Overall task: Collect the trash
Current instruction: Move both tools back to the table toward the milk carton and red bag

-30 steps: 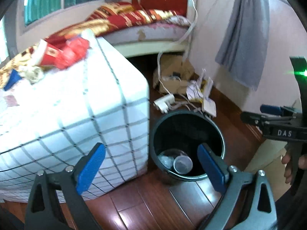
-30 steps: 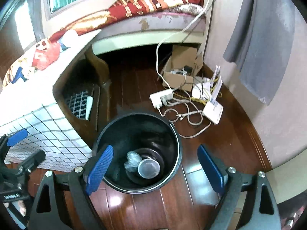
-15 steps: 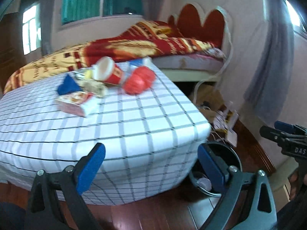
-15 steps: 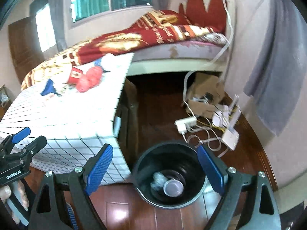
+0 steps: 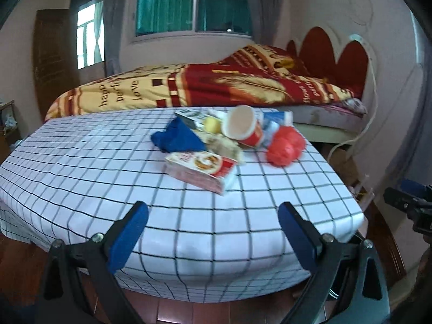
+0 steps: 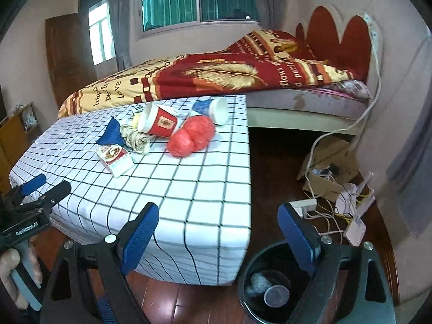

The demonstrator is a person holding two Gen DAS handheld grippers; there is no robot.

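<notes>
While both my grippers hang over the checked table, this is how things lie:
Left gripper (image 5: 213, 232): jaws spread wide, nothing between them.
Right gripper (image 6: 218, 232): jaws released and empty.
Trash: red cup (image 6: 158, 121), red bag (image 6: 190, 136), snack box (image 6: 114, 158), blue wrapper (image 6: 110, 133) and crumpled paper (image 6: 137, 139), clustered on the table (image 6: 205, 189).
Bin (image 6: 249, 270): on the floor just beside the table's corner, a cup and clear wrapper inside.

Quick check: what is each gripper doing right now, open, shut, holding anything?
Left gripper: open, holding nothing, above the checked table.
Right gripper: open, holding nothing, between table edge and bin.
</notes>
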